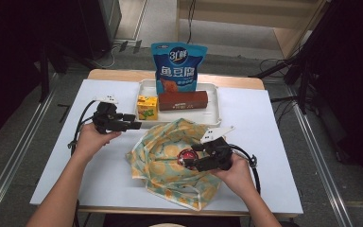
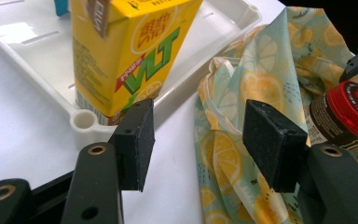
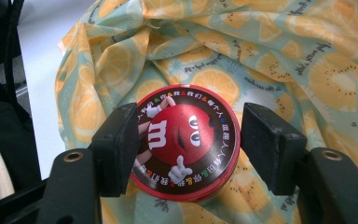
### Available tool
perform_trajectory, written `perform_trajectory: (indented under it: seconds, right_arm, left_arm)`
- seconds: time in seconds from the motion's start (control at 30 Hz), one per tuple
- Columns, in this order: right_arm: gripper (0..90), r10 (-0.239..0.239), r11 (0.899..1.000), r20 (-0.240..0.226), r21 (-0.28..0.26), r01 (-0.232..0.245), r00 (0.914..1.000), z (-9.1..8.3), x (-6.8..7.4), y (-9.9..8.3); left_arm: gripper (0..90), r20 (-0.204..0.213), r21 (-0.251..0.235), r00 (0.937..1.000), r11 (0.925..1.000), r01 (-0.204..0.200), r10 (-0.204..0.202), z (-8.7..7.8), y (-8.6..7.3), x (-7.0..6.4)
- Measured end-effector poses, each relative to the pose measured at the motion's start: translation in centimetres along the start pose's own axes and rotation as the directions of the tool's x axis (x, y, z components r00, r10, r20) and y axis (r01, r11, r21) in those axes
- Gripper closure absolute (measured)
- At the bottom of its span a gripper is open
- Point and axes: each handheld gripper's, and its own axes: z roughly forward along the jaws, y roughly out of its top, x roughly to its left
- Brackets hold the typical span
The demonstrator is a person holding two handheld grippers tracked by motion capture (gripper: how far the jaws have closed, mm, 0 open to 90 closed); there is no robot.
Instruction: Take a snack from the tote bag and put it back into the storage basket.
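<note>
A round red M&M's tin [image 3: 186, 133] sits between the jaws of my right gripper [image 3: 189, 149], which is shut on it by its sides. It hangs just over a crumpled lemon-print cloth bag [image 1: 163, 163] in the middle of the table; the tin [image 1: 187, 157] is tipped on its side. My left gripper [image 1: 135, 121] stands open and empty at the front left corner of the white tray [image 1: 215, 112]. A yellow juice carton [image 2: 126, 46] stands upright in that corner, just beyond the left gripper [image 2: 198, 135]. The tin [image 2: 342, 114] also shows to its right.
In the tray lie a long brown box [image 1: 183, 100] and the yellow carton [image 1: 147, 107]. A blue snack pouch [image 1: 178, 66] stands upright at the tray's back. White table cover lies bare left and right of the cloth.
</note>
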Motion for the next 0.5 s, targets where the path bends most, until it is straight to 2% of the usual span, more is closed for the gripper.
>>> perform_trajectory:
  seconds: [0.13, 0.33, 0.4, 0.5]
  right_arm:
    - [29.2, -0.004, 1.000, -0.007, 0.010, 0.004, 1.0000, 0.3, 0.2, -0.2]
    - [25.4, -0.009, 1.000, -0.015, 0.008, 0.009, 0.9998, 0.4, 0.4, -0.3]
    - [22.9, -0.003, 1.000, -0.015, 0.024, 0.003, 0.9999, 0.7, 0.5, -0.3]
    - [21.3, -0.021, 0.998, -0.008, 0.051, 0.022, 0.9997, 1.2, 0.8, -0.5]
  left_arm:
    - [43.9, 0.001, -0.003, 1.0000, 1.0000, 0.007, -0.007, 0.0, 0.0, 0.1]
    - [43.9, 0.004, -0.003, 1.0000, 1.0000, 0.007, -0.007, 0.0, 0.0, 0.2]
    - [43.9, 0.003, -0.003, 1.0000, 1.0000, 0.008, -0.008, 0.0, 0.0, 0.2]
    - [43.9, 0.002, -0.003, 1.0000, 1.0000, 0.008, -0.008, 0.0, 0.0, 0.3]
